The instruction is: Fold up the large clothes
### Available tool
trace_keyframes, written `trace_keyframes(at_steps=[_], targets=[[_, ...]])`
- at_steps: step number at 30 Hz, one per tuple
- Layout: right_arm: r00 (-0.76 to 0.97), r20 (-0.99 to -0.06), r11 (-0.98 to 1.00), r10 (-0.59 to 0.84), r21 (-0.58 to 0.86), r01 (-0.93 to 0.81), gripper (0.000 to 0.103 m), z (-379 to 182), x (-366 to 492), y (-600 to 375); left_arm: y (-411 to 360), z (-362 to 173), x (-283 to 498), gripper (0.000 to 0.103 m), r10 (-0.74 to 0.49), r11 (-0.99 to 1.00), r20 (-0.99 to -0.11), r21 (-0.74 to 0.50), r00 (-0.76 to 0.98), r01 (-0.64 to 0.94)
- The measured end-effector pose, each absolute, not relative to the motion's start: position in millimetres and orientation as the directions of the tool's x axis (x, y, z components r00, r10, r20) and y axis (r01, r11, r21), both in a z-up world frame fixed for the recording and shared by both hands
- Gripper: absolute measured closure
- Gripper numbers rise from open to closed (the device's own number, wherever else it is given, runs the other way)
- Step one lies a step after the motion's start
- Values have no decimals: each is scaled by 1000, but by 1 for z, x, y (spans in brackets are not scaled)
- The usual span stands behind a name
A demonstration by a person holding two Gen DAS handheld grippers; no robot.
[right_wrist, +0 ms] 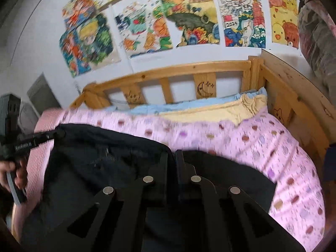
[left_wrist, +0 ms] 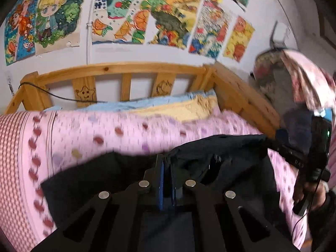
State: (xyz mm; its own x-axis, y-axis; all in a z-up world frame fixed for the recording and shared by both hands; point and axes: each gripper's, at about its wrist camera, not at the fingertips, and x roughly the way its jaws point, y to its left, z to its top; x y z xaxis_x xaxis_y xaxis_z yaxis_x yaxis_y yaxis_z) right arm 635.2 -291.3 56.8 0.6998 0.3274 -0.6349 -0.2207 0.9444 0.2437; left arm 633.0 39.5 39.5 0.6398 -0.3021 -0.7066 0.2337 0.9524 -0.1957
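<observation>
Two close views toward headboard (left_wrist: 117, 68)

I read "2024" on a small sign within the dragon-and-pagoda drawing (right_wrist: 241, 14) taped to the wall. The fruit drawing (left_wrist: 119, 14) carries large blue Chinese characters at its upper left, too blurred for me to make out. Lettering runs along the arm of the left gripper (right_wrist: 61, 134) and of the right gripper (left_wrist: 265, 141); neither is legible.

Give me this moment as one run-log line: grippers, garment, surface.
left gripper: shut on black garment | right gripper: shut on black garment | black garment: held at top edge, over pink quilt | frames motion-blurred
</observation>
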Motion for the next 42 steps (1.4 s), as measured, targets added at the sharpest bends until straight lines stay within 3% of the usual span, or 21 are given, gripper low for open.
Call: trace_keyframes(at_steps=[6,15,24,31,33,36,37,40,42], targets=[[631,-720,954,291,166,-250,98,20,598,-286,21,3,593,98,-257,946,-776,-81,576,313],[592,-738,946,323,254,-201,98,-43,602,-282,10,-64,603,98,-162,964,-823,-14,544,265],[652,-681,940,332,294,-171,98,-75,597,-278,9,-91,592,98,-163,967,-764,3,625,256],[689,-645,942,329,272,-195,93,-47,583,-279,19,-68,574,95,-218,961,-698,-33,682,273],[695,-632,937,343,281,-207,83,-32,577,-286,20,-55,567,87,-213,963,-678,-23,703,270],[731,-581,930,358,289,-226,64,-4,566,-298,26,-34,555,55,-226,966,-609,-42,761,254],[749,-558,930,359,287,-232,63,9,564,-300,29,-25,551,44,-235,967,-574,-57,784,248],[768,-535,931,350,287,-225,63,33,574,-304,33,0,548,42,-289,957,-482,-122,827,263],[771,-530,927,352,308,-212,63,42,589,-304,33,14,560,41,-282,959,-469,-148,837,241]])
